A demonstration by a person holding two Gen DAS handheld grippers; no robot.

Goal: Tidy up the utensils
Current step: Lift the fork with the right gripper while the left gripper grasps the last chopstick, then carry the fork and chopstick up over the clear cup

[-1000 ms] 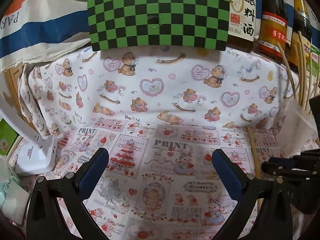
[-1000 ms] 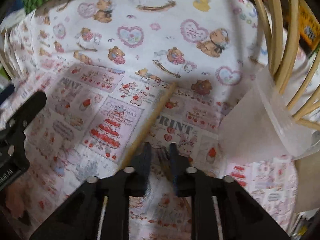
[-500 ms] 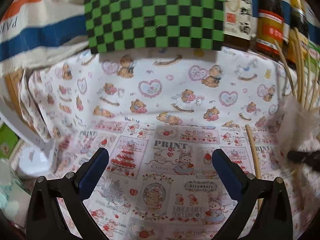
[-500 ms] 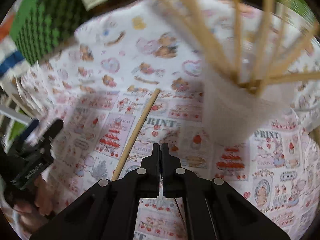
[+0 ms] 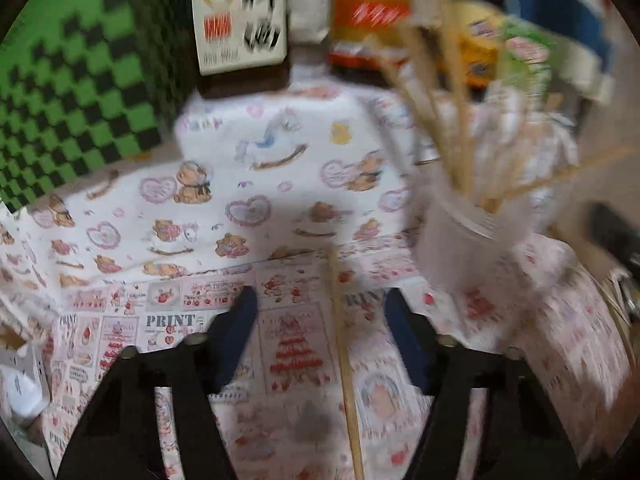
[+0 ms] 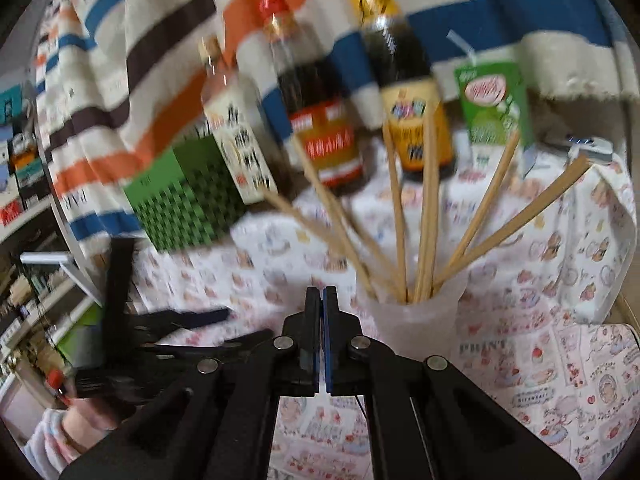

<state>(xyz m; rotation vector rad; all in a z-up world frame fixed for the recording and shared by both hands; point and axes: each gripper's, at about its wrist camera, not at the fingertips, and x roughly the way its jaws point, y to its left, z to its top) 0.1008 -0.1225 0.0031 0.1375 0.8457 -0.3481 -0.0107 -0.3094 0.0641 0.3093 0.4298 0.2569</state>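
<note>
**Left gripper straddling the last loose chopstick; right gripper closed and clear**

The left gripper (image 5: 320, 320) stands with its blue-padded jaws part-way spread. They have just been closing, and a single chopstick (image 5: 344, 360) lies between them on the patterned cloth (image 5: 240, 208). Neither pad touches the stick: it sits nearer the right-hand pad, with cloth visible on both sides. This straddling stance suggests the jaws are being lined up for a pinch across the stick's width.

The chopstick's long axis runs nearly parallel to the gripper's fingers. One end points away from the gripper, just beyond the fingertips; the other end passes back under the gripper body and out of the bottom of the view. It lies flat on the cloth.

Ahead and to the right of the left gripper stands a translucent cup (image 5: 460, 248), upright, holding several chopsticks (image 5: 452, 120) that fan upward and outward. The loose stick probably belongs there as well.

The right gripper (image 6: 322, 340) has its jaws pressed together with nothing visible between them. The cup (image 6: 412, 312) stands just ahead and to its right, with the chopsticks (image 6: 428, 200) spreading from its mouth. Being closed and empty, this gripper appears to be out of the way, not engaged.

Behind the cup stand sauce bottles (image 6: 316, 112) and a green checkered box (image 6: 184, 196).
</note>
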